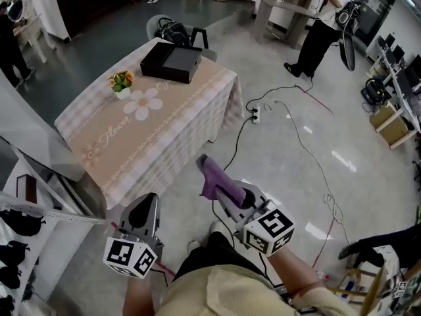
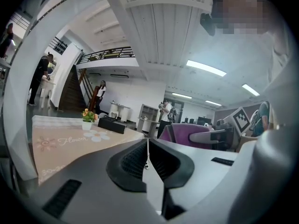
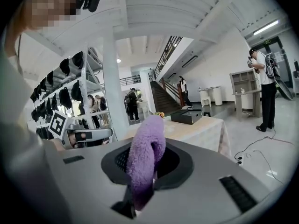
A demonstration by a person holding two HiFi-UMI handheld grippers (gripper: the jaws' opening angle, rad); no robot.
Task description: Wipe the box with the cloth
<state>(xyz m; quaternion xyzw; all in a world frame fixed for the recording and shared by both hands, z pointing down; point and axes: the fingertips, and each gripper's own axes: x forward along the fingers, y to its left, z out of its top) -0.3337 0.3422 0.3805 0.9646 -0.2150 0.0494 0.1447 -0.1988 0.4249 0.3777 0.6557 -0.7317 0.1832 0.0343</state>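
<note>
A black box (image 1: 172, 62) lies at the far end of a table (image 1: 164, 130) with a beige flower-print cloth; it also shows small as the box (image 2: 111, 124) and the box (image 3: 187, 116) in the gripper views. My right gripper (image 1: 212, 176) is shut on a purple cloth (image 1: 212, 176), held in the air near the table's front corner, well short of the box. The folded purple cloth (image 3: 144, 161) fills the jaws of the right gripper (image 3: 145, 164). My left gripper (image 1: 145, 210) hangs lower left, and the left gripper (image 2: 147, 159) is shut with nothing in it.
A small pot of flowers (image 1: 121, 83) stands on the table near the box. A power strip (image 1: 256, 114) and cables trail over the floor at right. A person (image 1: 323, 26) stands at the back right. White shelving (image 1: 26, 222) with dark items is at left.
</note>
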